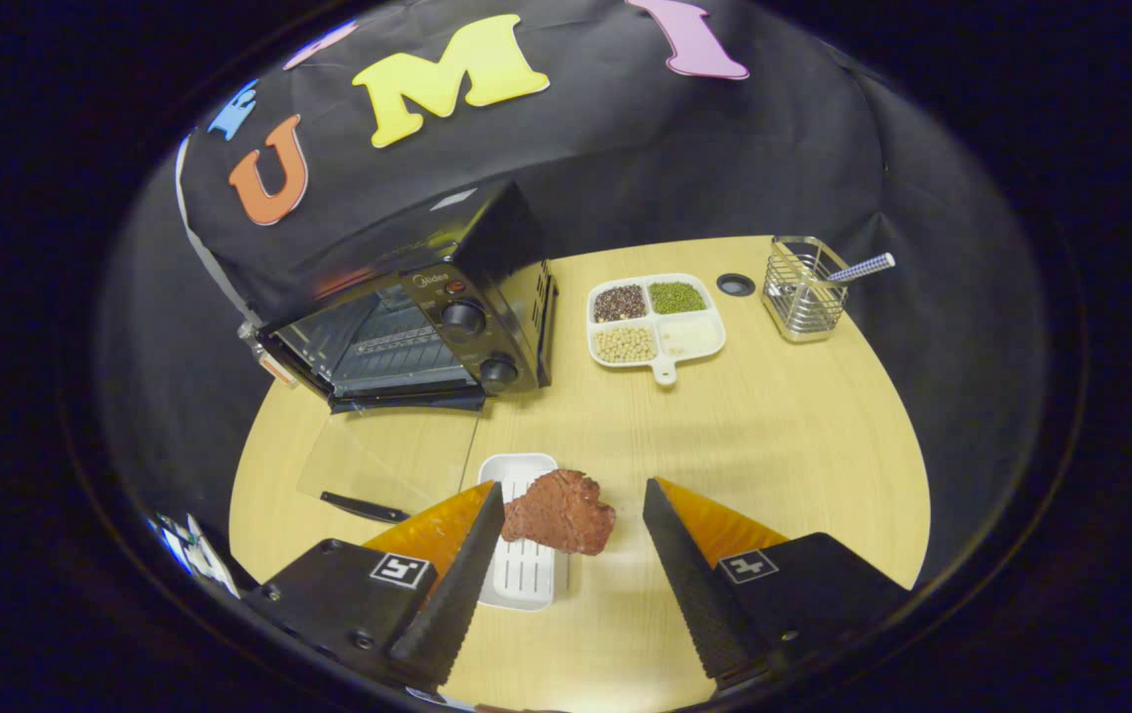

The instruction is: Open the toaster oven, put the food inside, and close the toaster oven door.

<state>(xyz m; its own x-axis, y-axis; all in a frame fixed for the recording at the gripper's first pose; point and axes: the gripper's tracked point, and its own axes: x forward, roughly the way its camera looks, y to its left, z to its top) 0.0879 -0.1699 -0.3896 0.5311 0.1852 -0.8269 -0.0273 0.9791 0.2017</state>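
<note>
while the claw (573, 530) hangs low over the pale wooden bench (783, 436), its two black ribbed fingers (462, 574) stand spread wide, orange behind each blade, and neither one presses on anything. between them, nearer the left finger and just about touching its tip, sits the food (560, 511), a reddish-brown slab of meat with a rough surface. it lies with its left part over the rim of a small white tray (523, 569), a ridged rectangular dish that runs back under the left finger, while the rest of the meat hangs out past the tray's right edge over the bench.

off to the left of that finger a thin dark handle (363, 508) lies across the near edge of the glass door (387, 458), which is folded down flat and see-through so the wood shows beneath it. behind the door the toaster oven (417, 317) stands open, black, its wire rack visible inside and two round knobs (464, 318) stacked on its right front panel.

further back, to the right of the oven, a white divided plate (657, 322) holds dark, green and pale grains in separate sections. beyond it a small dark round hole (736, 284) sits in the bench, and near the far right edge stands a wire holder (803, 290) with a checked stick poking out.
</note>
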